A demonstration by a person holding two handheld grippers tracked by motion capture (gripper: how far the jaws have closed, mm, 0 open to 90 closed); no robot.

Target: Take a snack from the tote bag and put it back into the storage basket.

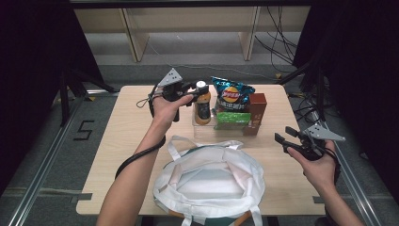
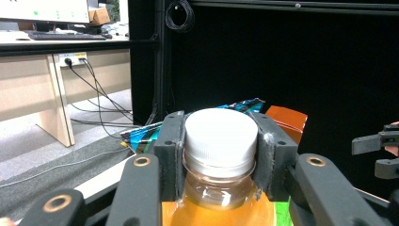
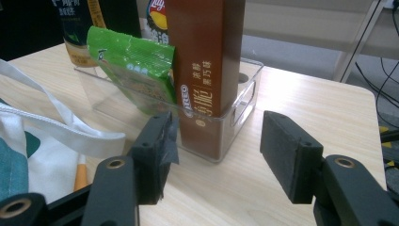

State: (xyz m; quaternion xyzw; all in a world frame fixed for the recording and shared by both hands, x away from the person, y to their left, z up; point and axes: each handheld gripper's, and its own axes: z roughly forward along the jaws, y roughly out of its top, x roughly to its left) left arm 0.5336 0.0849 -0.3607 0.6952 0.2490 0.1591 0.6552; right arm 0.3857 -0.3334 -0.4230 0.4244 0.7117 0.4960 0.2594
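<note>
Orange bottle (image 1: 203, 106) clamped at its cap by left gripper (image 2: 220, 155); right gripper (image 3: 214, 150) open, empty, near table edge (image 1: 301, 207).

White tote bag (image 1: 211, 181), chip bag (image 1: 231, 94)

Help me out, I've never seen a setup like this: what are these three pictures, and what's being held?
A person at a table holds a hand-held grasping tool in each hand. One picture looks down from above; the other two come from cameras riding on each tool. The left tool is closed on the white cap of an orange drink bottle, which stands in a clear bin with a chip bag, a green packet and a brown box. The right tool is open and empty. A white tote bag lies open nearby.
</note>
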